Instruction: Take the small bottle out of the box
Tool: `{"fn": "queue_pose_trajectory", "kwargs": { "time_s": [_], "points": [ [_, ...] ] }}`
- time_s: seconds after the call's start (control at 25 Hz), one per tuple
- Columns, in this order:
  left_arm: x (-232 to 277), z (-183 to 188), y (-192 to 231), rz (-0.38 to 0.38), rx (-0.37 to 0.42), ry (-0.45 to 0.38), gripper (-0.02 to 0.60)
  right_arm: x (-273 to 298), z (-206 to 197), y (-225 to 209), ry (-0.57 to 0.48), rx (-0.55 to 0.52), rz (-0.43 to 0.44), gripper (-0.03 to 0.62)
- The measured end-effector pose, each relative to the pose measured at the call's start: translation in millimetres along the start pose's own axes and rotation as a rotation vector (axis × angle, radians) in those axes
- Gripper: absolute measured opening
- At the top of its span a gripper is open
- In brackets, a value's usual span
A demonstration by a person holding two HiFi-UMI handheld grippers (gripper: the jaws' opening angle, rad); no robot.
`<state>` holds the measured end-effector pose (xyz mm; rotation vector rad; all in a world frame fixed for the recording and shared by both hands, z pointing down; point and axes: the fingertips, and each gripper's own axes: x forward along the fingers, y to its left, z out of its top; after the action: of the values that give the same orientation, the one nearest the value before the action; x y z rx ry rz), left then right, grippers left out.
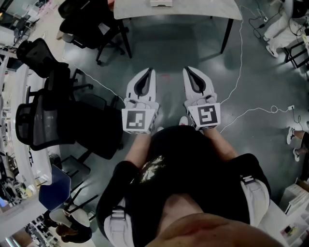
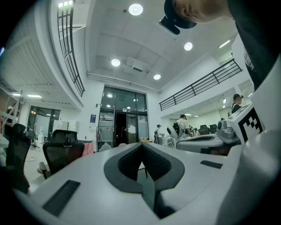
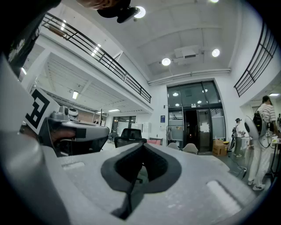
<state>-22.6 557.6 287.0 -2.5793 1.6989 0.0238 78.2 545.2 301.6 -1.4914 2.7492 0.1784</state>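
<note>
white left gripper [image 1: 150, 71] jaws clenched tip to tip, holding nothing, right gripper [image 1: 186, 70] jaws likewise clenched and empty, both level above the grey floor [image 1: 169, 50]

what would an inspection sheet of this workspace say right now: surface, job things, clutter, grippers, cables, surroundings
surface: glossy grey floor; white-topped table ahead, mostly out of frame
job's things: nothing seen; no box or small bottle in any view
clutter: black mesh office chairs at the left
grippers: left gripper and right gripper side by side, level, jaws shut, nothing between them
cables: thin white cable trailing over the floor
surroundings: glass entrance doors; person with a backpack standing nearby
</note>
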Motion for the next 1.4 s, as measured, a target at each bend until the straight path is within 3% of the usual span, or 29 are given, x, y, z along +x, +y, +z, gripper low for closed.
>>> {"fn": "queue_pose_trajectory", "kwargs": {
  "time_s": [0.28, 0.56, 0.8, 0.92, 1.08, 1.4],
  "points": [
    [0, -4, 4, -0.020, 0.057, -0.021, 0.014, 4, 3, 5, -0.005, -0.015, 0.013, -0.008],
    [9, -3, -4, -0.003, 0.007, 0.003, 0.012, 2, 5, 0, -0.041, -0.008, 0.021, -0.006],
    [25, -10, -18, -0.025, 0.027, -0.004, 0.014, -1, 4, -6, -0.047, 0.001, 0.073, -0.006],
    [35, -17, -28, -0.033, 0.060, -0.013, 0.012, -7, -2, -18, -0.051, 0.012, 0.085, -0.006],
    [47, -22, -47, -0.011, 0.007, -0.001, 0.012, -15, -11, -37, -0.043, 0.012, 0.092, -0.006],
    [57, -37, -67, 0.001, 0.039, 0.007, 0.014, -28, -20, -61, -0.038, 0.020, 0.109, -0.005]
  ]
}}
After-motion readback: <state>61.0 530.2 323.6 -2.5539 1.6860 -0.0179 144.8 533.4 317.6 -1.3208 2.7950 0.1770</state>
